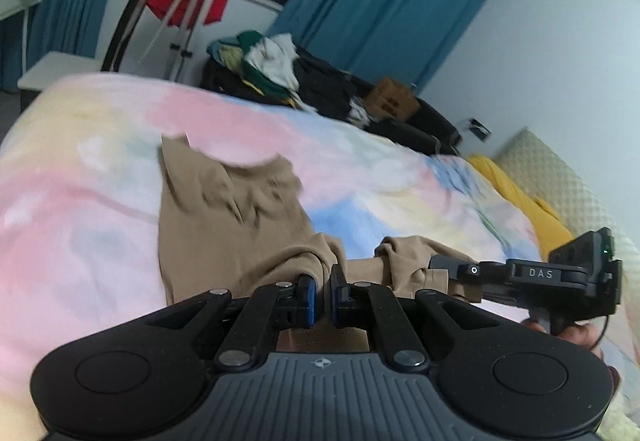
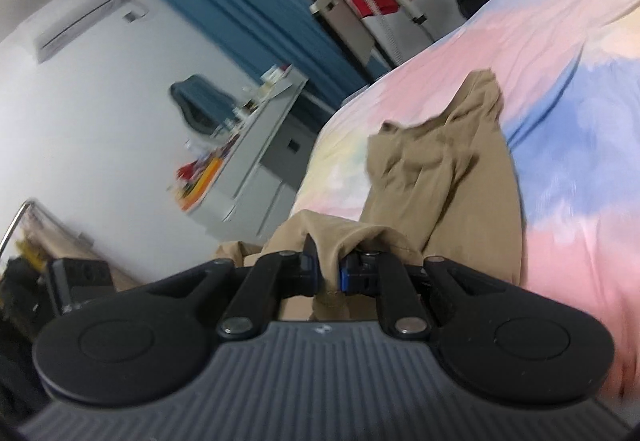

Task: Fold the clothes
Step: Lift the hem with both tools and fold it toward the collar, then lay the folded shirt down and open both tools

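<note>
Evidently both tools had hold of the same garment. The tan trousers lay stretched across a pastel tie-dye bedspread of pink, yellow and blue, their far end rumpled on the cover and their near end lifted off it toward the cameras. The left gripper had its blue-padded fingers drawn nearly together, with a bunched fold of the tan cloth pinched between them. Just to its right in the left wrist view, the right gripper reached in sideways, its body marked DAS, its tips buried in another gathered wad of the same fabric; a bit of the person's hand showed beneath it. The right wrist view confirmed that grip: the right gripper was clamped on a ridge of trouser cloth that spilled over and between its pads, while the rest of the trousers ran away across the bedspread. Both pictures were blurred by motion.

Beyond the bed stood teal curtains, a drying rack with a red garment hanging on it, and a heap of mixed clothing in dark, white and green at the far edge of the mattress. A yellow cloth lay at the bedspread's right edge. Across the room, the right wrist view showed a cluttered white desk against the wall.
</note>
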`<move>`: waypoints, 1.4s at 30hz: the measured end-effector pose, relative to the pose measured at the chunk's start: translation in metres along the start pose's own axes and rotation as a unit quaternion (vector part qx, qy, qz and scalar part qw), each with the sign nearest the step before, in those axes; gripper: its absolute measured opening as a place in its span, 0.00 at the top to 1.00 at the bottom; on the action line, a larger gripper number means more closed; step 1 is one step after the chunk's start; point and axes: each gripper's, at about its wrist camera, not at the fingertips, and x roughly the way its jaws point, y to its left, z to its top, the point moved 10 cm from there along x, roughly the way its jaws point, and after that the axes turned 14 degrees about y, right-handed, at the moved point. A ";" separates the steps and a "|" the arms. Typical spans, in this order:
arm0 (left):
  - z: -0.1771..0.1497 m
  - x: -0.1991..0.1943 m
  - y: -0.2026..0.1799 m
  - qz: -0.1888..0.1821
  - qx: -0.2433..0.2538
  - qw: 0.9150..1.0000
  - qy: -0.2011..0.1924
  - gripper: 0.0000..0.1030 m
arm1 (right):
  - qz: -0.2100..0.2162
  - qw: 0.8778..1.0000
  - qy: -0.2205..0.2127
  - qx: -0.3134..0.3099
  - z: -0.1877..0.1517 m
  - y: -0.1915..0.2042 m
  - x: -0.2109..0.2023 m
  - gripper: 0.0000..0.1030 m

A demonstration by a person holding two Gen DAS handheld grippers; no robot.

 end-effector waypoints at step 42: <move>0.014 0.081 0.021 0.190 0.056 0.978 -0.058 0.10 | -0.250 0.958 -0.070 -0.122 0.031 -0.041 0.055 0.24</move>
